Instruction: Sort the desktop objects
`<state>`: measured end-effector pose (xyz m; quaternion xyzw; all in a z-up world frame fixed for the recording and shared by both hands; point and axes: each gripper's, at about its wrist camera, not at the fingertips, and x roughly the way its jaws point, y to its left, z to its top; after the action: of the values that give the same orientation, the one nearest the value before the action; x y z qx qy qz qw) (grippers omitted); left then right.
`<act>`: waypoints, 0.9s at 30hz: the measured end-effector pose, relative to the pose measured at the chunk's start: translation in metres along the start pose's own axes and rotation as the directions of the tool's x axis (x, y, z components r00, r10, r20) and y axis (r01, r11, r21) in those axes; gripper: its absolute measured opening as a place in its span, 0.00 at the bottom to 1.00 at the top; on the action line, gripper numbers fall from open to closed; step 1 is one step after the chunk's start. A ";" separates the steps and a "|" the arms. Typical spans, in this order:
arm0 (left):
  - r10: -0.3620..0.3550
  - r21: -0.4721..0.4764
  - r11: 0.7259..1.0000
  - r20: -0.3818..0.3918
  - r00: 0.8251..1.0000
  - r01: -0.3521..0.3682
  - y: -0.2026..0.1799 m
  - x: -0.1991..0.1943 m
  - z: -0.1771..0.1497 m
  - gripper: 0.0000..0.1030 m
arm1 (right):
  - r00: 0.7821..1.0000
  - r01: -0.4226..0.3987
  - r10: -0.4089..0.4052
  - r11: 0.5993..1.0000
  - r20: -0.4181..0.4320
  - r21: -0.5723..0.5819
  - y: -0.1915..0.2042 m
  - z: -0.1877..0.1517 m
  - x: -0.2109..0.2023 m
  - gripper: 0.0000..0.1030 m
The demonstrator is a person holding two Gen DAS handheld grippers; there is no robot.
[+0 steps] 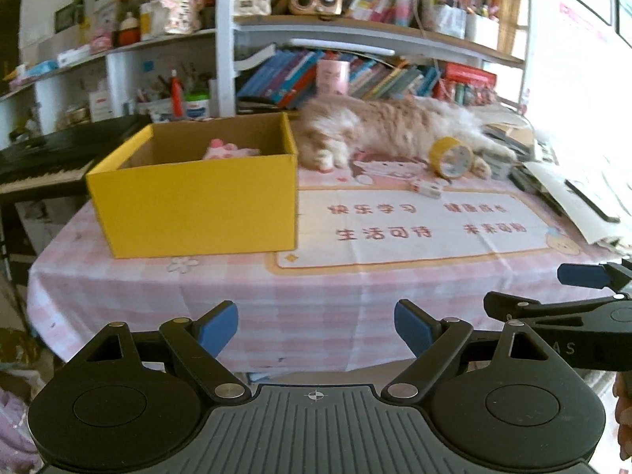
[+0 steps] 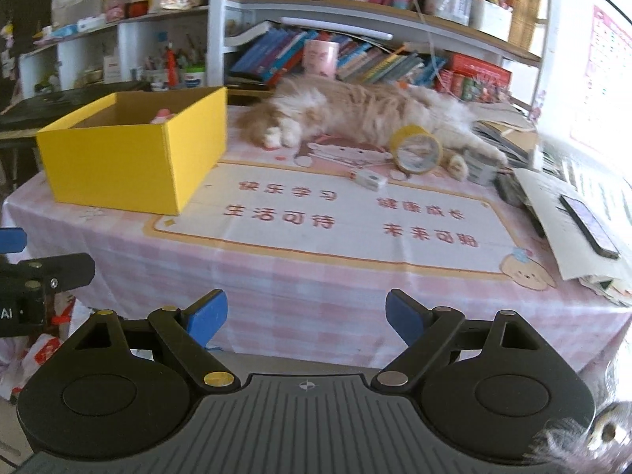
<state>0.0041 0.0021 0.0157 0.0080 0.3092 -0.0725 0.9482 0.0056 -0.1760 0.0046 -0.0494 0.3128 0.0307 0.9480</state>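
Note:
A yellow cardboard box (image 1: pixel 193 201) (image 2: pixel 130 158) stands on the left of the pink checked table, with a pink soft item (image 1: pixel 225 151) (image 2: pixel 162 115) inside. A yellow tape roll (image 1: pixel 450 157) (image 2: pixel 416 150) stands on edge at the back right, beside a small white block (image 1: pixel 426 188) (image 2: pixel 370 180). My left gripper (image 1: pixel 316 328) is open and empty, held before the table's front edge. My right gripper (image 2: pixel 306 318) is open and empty, also short of the front edge; it shows at the right of the left wrist view (image 1: pixel 580 276).
An orange and white cat (image 1: pixel 391 126) (image 2: pixel 367 112) lies across the back of the table. A phone (image 2: pixel 588 225) rests on papers at the right. A grey tin (image 2: pixel 480 166) sits near the cat's paw. Bookshelves (image 1: pixel 355 31) rise behind; a keyboard (image 1: pixel 39 170) is left.

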 end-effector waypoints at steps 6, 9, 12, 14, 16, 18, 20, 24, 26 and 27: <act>-0.030 0.025 0.999 -0.004 1.000 0.030 -0.012 0.007 0.004 0.87 | 0.999 0.035 -0.035 0.999 -0.017 0.024 -0.013 0.000 0.004 0.85; -0.038 0.024 0.999 -0.004 0.999 0.038 -0.017 0.014 0.008 0.90 | 0.999 0.042 -0.041 0.999 -0.019 0.016 -0.018 0.002 0.006 0.85; -0.049 0.031 0.998 -0.007 0.999 0.049 -0.023 0.020 0.012 0.90 | 0.999 0.051 -0.051 0.999 -0.016 0.016 -0.024 0.004 0.009 0.87; -0.056 0.038 0.998 -0.008 0.998 0.057 -0.027 0.024 0.015 0.90 | 0.998 0.058 -0.058 0.998 -0.022 0.018 -0.029 0.006 0.013 0.87; -0.067 0.044 0.997 -0.012 0.998 0.067 -0.032 0.028 0.017 0.90 | 0.998 0.062 -0.062 0.998 -0.030 0.020 -0.034 0.007 0.016 0.87; -0.077 0.051 0.996 -0.021 0.997 0.078 -0.038 0.033 0.018 0.90 | 0.997 0.068 -0.067 0.998 -0.038 0.019 -0.039 0.008 0.019 0.87; -0.089 0.059 0.994 -0.028 0.996 0.091 -0.043 0.037 0.020 0.90 | 0.996 0.074 -0.073 0.997 -0.046 0.018 -0.044 0.008 0.022 0.87; -0.118 0.088 0.989 -0.052 0.992 0.122 -0.054 0.047 0.022 0.90 | 0.994 0.089 -0.087 0.996 -0.058 0.029 -0.053 0.007 0.027 0.87; -0.124 0.106 0.986 -0.062 0.990 0.130 -0.059 0.051 0.022 0.90 | 0.993 0.096 -0.093 0.994 -0.069 0.044 -0.058 0.007 0.031 0.87; -0.125 0.115 0.985 -0.064 0.990 0.132 -0.062 0.053 0.022 0.90 | 0.993 0.099 -0.095 0.994 -0.075 0.053 -0.061 0.006 0.033 0.87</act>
<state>0.0505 -0.0678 0.0046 0.0463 0.3308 -0.1516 0.9303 0.0412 -0.2352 -0.0053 -0.0386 0.3449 -0.0260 0.9375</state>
